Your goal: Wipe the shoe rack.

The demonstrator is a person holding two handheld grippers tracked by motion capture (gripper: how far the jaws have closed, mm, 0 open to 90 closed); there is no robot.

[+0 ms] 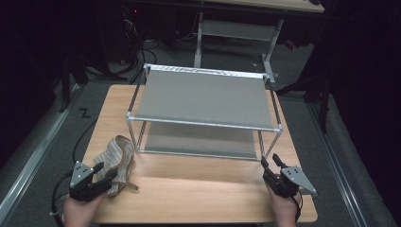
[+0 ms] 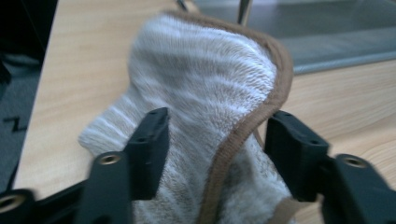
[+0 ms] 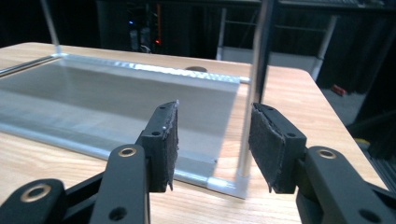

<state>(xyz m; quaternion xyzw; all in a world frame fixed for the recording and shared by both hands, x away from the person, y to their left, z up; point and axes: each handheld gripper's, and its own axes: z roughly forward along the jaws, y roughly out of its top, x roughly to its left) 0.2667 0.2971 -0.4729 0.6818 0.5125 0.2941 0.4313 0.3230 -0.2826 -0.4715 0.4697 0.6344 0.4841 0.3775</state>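
A beige striped fabric shoe with brown trim lies on the wooden table at the front left, seen close up as the shoe in the left gripper view. My left gripper reaches over its near end, and the jaws stand apart on either side of the fabric without clearly pressing it. At the front right, my right gripper is open with nothing between its pads. It points at the front right post of the shoe rack.
A two-tier rack with a metal frame and grey fabric shelves stands across the middle and back of the table. Its lower shelf lies just ahead of the right gripper. Cables and another frame sit on the dark floor behind.
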